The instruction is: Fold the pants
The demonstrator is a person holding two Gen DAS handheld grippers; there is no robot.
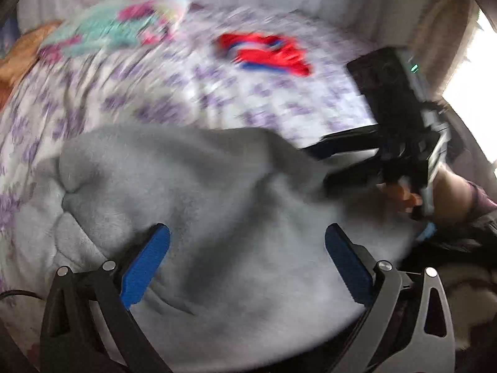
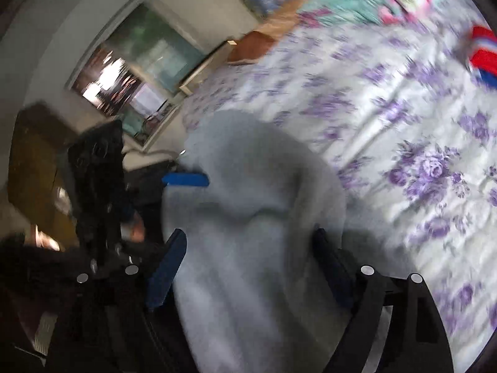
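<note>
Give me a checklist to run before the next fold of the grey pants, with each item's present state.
1. Left gripper open: ok, blue fingers spread wide over the grey pants.
2. Right gripper open: ok, fingers apart with the cloth between them.
3. Either gripper gripping cloth: not ok, neither is closed on it.
4. Pants lying flat: not ok, the cloth is bunched and humped.
5. Waistband and leg ends located: cannot tell, the pictures are blurred.
6. Red garment away from the pants: ok, it lies apart on the flowered bedspread.
</note>
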